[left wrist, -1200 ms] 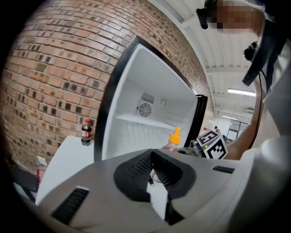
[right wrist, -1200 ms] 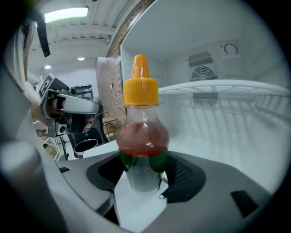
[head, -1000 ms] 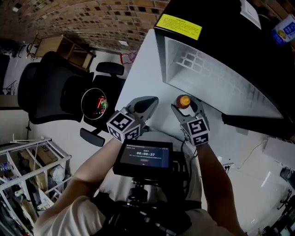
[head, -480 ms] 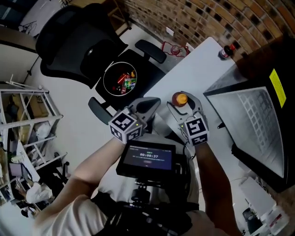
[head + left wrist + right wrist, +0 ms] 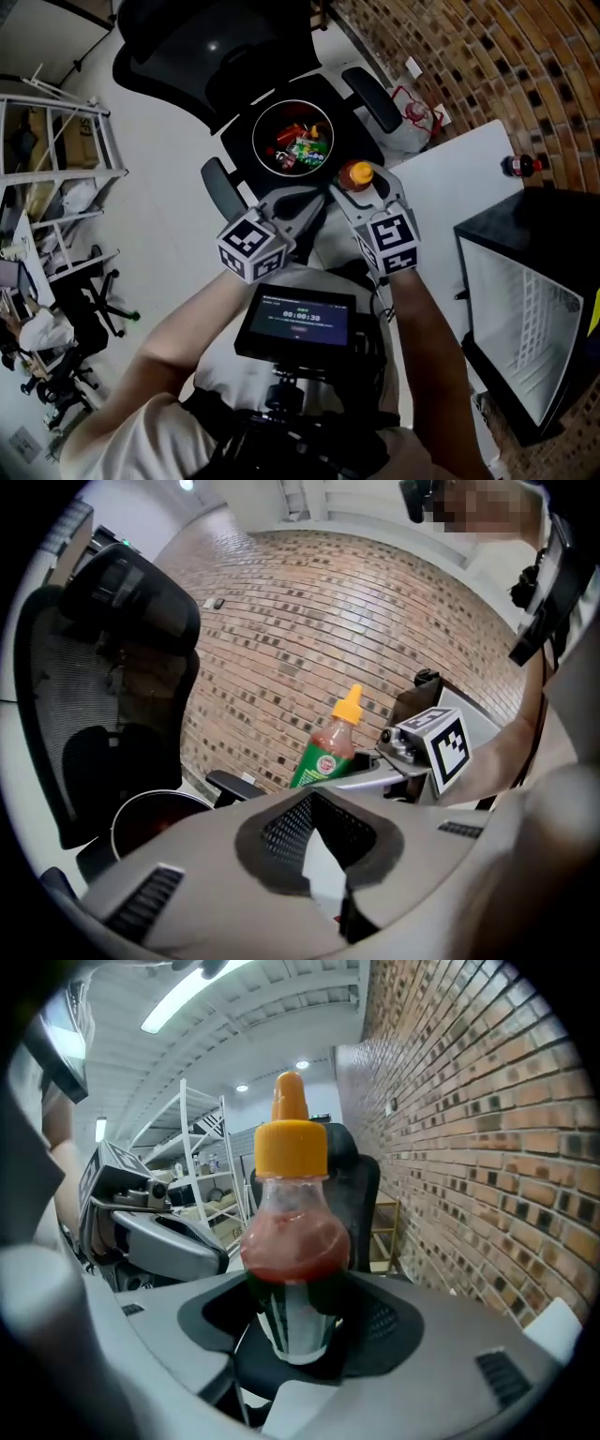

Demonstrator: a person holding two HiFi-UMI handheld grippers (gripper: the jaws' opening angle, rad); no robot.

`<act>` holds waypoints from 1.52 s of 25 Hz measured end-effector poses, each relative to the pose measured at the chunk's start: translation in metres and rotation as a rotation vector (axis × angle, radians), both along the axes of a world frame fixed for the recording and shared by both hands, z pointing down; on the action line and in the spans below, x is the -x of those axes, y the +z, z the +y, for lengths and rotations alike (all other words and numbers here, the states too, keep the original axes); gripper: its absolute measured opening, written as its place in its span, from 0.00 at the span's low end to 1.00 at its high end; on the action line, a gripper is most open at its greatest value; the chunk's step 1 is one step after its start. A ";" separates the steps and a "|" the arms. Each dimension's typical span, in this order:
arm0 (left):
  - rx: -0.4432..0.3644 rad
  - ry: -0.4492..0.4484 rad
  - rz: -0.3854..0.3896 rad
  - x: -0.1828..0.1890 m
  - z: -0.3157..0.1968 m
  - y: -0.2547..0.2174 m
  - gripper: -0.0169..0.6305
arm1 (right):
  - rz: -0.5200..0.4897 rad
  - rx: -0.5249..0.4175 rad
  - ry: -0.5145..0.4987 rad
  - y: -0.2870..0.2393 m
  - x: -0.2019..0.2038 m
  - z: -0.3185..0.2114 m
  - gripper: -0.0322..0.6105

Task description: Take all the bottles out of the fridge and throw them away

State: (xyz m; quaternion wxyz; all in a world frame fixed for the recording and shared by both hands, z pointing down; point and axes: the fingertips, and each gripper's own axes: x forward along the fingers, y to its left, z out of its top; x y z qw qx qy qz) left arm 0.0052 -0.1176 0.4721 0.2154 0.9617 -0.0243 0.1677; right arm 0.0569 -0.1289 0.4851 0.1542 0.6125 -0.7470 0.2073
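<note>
red sauce bottle with orange nozzle cap and green label is upright in my right gripper, near the round black bin of coloured rubbish by the black office chair. gripped on the lower body, cap up, so i judge it can drop straight into the bin mouth without leaking. right jaws: fairly wide apart, clamped on the label section, pads on both sides. left gripper: jaws together, nothing between them, alongside as a spare. black mini fridge with open door is off to the right, well apart; its wire shelf looks empty from here. small dark bottle with red cap stands on the white table, so probably not done yet.
</note>
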 end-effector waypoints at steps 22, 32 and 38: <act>0.057 -0.275 -0.106 0.085 -0.085 0.053 0.04 | 0.108 0.371 -0.307 0.195 0.053 -0.165 0.46; 0.107 -0.342 -0.144 0.097 -0.087 0.078 0.04 | 0.684 0.511 -0.771 0.292 0.063 -0.174 0.46; 0.118 -0.338 -0.170 0.104 -0.077 0.080 0.04 | 0.947 0.585 -0.906 0.338 0.044 -0.181 0.46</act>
